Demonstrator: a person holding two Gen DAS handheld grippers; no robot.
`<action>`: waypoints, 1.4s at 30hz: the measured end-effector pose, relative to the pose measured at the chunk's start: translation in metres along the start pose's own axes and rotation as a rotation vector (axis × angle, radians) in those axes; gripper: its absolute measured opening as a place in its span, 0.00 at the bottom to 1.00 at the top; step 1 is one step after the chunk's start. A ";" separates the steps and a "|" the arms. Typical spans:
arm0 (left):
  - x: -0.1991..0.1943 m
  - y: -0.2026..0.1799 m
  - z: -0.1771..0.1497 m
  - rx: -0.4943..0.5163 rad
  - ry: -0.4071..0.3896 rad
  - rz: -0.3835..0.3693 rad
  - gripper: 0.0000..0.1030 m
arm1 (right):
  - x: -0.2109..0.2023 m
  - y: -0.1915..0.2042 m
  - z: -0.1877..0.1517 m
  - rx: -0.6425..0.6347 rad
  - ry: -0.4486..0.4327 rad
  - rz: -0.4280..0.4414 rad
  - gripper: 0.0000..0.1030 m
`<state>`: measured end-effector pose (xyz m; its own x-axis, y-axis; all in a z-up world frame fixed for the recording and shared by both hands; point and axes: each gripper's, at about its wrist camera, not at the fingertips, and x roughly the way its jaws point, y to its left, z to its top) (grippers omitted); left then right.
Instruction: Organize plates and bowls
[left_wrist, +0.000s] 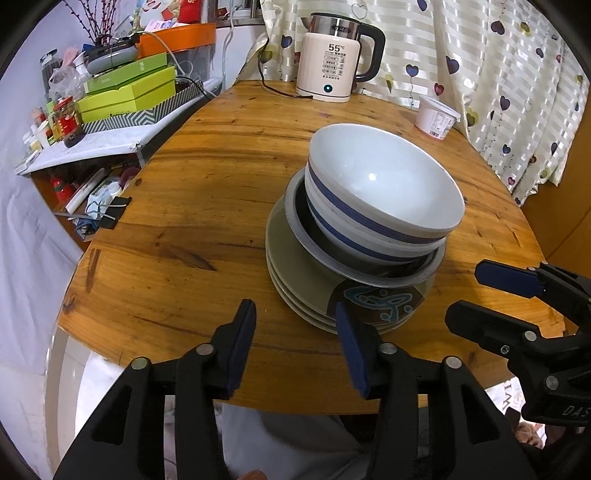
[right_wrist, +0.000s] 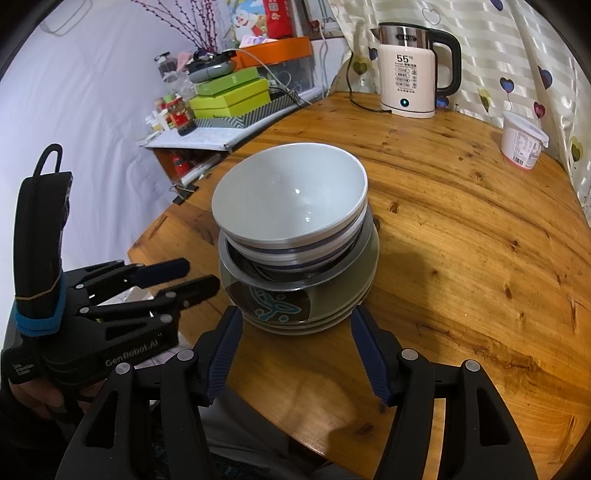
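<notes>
Plates (left_wrist: 295, 280) and bowls sit in one stack near the front edge of the round wooden table (left_wrist: 207, 192): olive plates at the bottom, what looks like a grey-rimmed metal dish (right_wrist: 295, 282) above them, and blue-banded white bowls (left_wrist: 384, 184) nested on top. The left gripper (left_wrist: 295, 347) and right gripper (right_wrist: 295, 350) hover just before the stack, jaws spread, holding nothing. An electric kettle (left_wrist: 332, 62) stands well behind.

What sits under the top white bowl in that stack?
Under the top white bowl: another blue-banded bowl, a grey-rimmed dish, then stacked olive plates. The exact plate count and anything inside the lower bowls are covered.
</notes>
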<state>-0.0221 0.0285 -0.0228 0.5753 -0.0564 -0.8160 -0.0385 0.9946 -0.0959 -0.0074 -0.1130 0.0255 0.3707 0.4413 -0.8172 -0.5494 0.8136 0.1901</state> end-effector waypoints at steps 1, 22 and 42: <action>0.000 0.000 0.000 0.001 -0.001 0.000 0.45 | 0.000 0.000 0.000 0.000 0.000 0.000 0.60; -0.006 -0.002 -0.003 0.032 -0.020 0.020 0.45 | -0.006 0.001 0.000 0.000 -0.007 -0.001 0.61; -0.010 -0.006 -0.004 0.046 -0.023 0.016 0.45 | -0.006 0.004 -0.001 -0.007 -0.007 -0.017 0.61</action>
<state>-0.0307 0.0224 -0.0165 0.5935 -0.0391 -0.8039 -0.0106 0.9984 -0.0564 -0.0127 -0.1129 0.0304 0.3854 0.4306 -0.8161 -0.5483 0.8182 0.1728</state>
